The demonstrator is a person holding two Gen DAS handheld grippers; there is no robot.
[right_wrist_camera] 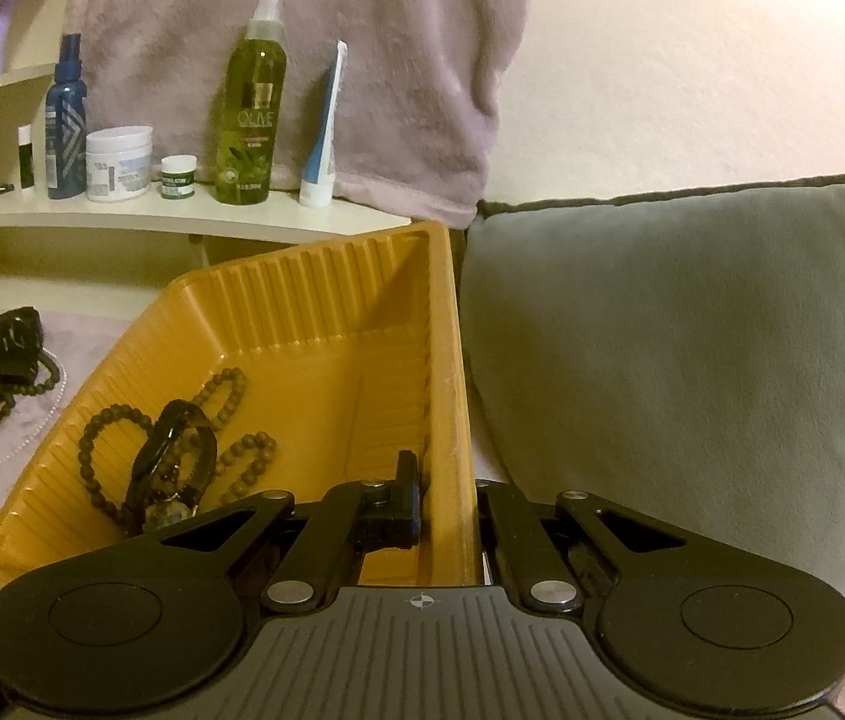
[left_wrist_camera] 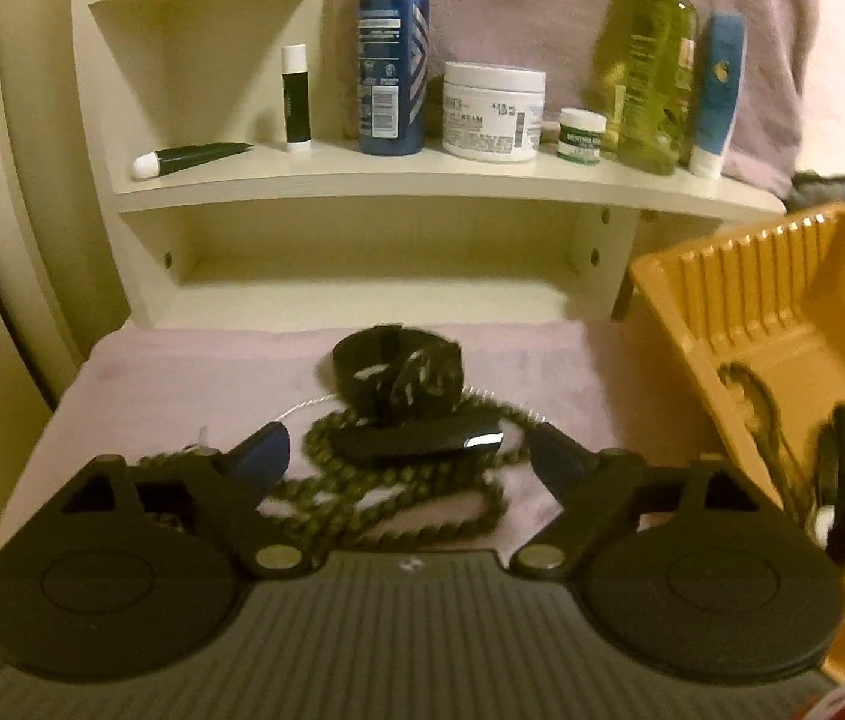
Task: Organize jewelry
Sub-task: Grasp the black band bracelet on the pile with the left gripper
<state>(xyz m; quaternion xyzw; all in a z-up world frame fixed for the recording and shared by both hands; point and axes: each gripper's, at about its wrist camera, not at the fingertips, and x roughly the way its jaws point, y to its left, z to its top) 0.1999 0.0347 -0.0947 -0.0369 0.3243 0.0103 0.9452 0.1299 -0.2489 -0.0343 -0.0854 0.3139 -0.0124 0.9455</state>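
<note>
The left claw [left_wrist_camera: 407,456] is spread wide over the dark beaded necklace [left_wrist_camera: 398,498] and black wristbands [left_wrist_camera: 416,450] on the pink cloth. It should descend, pinching one piece only. The right claw [right_wrist_camera: 446,507], pressed together, pinches the yellow ribbed plastic tray [right_wrist_camera: 446,312] wall.

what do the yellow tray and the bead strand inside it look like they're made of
Yellow tray: looks like thin moulded plastic, slightly glossy, with ribbed walls. Bead strand: round matte brown beads, possibly wood or seed; the picture leaves that open.
</note>
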